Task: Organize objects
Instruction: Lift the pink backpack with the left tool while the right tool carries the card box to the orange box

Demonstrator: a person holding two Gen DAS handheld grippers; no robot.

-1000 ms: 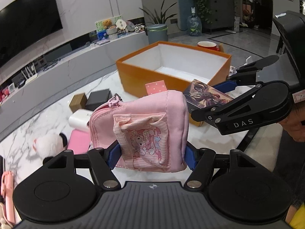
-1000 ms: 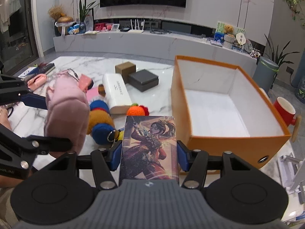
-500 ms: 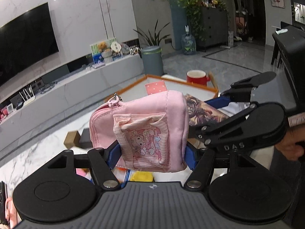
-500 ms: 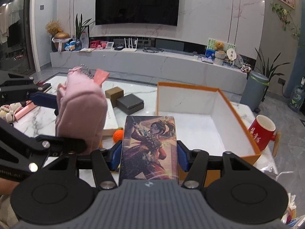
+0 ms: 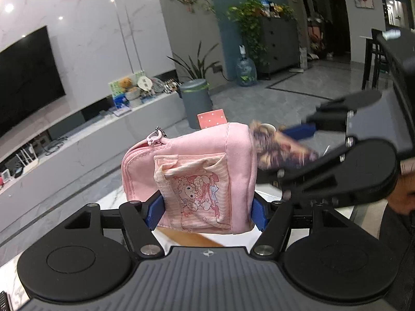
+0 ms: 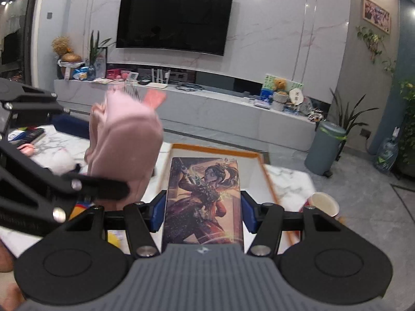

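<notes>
Left gripper [image 5: 206, 211]: jaws pinch the pink pouch [image 5: 192, 176], held aloft. Right gripper [image 6: 203, 211]: jaws pinch the illustrated card box [image 6: 205, 202] above the orange box [image 6: 262, 167]. Neither item is deposited yet; the orange box appears empty where visible. Other items remain on the marble worktop [image 6: 290, 184]. Living room; wall television [image 6: 173, 19].

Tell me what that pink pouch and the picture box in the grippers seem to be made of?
The pink pouch looks like soft matte fabric: stitched seams, a zipper and a sagging printed front pocket. The picture box seems to be glossy printed cardboard, with flat faces, straight edges and a slight sheen; what is under the print cannot be told.
</notes>
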